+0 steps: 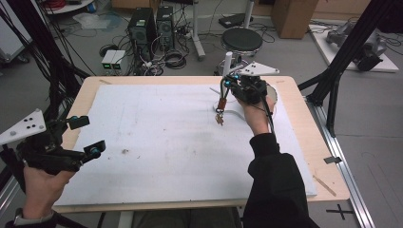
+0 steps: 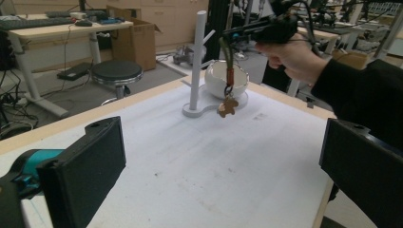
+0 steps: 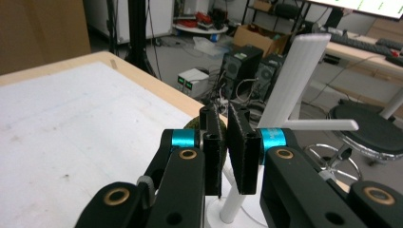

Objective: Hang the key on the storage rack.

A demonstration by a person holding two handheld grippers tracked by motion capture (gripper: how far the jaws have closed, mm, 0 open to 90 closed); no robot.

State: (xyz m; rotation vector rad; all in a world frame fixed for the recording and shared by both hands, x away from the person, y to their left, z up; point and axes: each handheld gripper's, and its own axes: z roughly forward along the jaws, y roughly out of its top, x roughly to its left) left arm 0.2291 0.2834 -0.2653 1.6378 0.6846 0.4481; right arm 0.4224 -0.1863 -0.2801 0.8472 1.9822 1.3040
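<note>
Right hand-held gripper [image 1: 227, 85], pinched on a dangling brown bear-shaped keychain [image 2: 228, 106], hovers by my white peg stand [image 2: 197, 61]; left hand-held gripper [image 1: 85, 135] sits spread over the desk [image 1: 190, 80].

pale wooden worktop [image 1: 311, 142], smooth edge; matt white sheet [image 1: 166, 137] over it, scuffed and speckled. glossy white ceramic-looking bowl [image 2: 227, 78]. matt white plastic-looking peg stand [image 2: 196, 61]. brown bear-shaped charm [image 2: 228, 107] on dark cord. black matt gripper [image 3: 227, 147], ribbed pads.
</note>
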